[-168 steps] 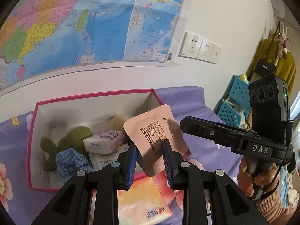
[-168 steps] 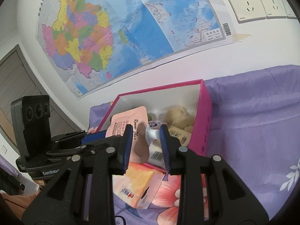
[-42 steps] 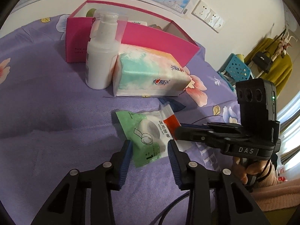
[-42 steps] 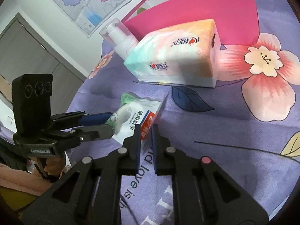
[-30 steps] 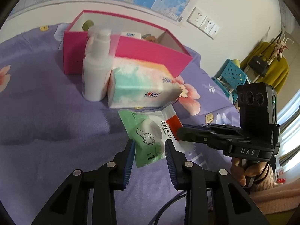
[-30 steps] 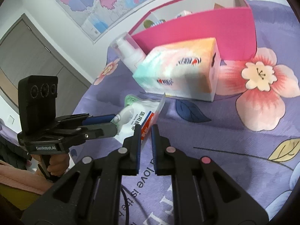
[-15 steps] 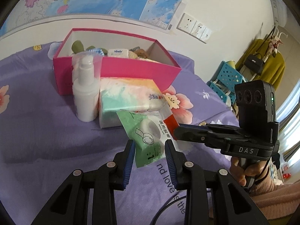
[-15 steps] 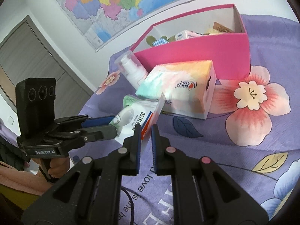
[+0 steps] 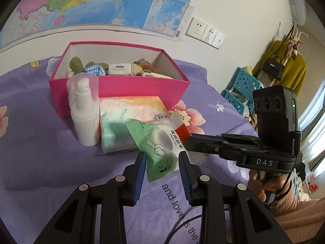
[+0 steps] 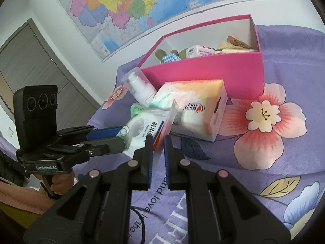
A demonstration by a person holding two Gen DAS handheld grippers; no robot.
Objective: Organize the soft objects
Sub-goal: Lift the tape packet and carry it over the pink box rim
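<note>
A green and white medical tape packet [image 9: 160, 144] is held in the air between both grippers; it also shows in the right wrist view [image 10: 142, 127]. My left gripper [image 9: 162, 158] is shut on its green end. My right gripper [image 10: 157, 141] is shut on its red and white end, and shows from the side in the left wrist view [image 9: 195, 142]. Beyond it stands a pink box [image 9: 121, 85] holding a green plush, a checked cloth, a Vinda tissue pack [image 9: 119, 69] and other soft items.
A tissue pack [image 9: 126, 120] and a white pump bottle [image 9: 84, 113] stand in front of the box on the purple flowered sheet [image 9: 40, 162]. A map and wall sockets [image 9: 205, 33] are behind. Blue baskets [image 9: 241, 89] stand at the right.
Both grippers have lifted the tape packet higher off the sheet and tilted up, so the box's inside has come into view. Both stay shut on the packet.
</note>
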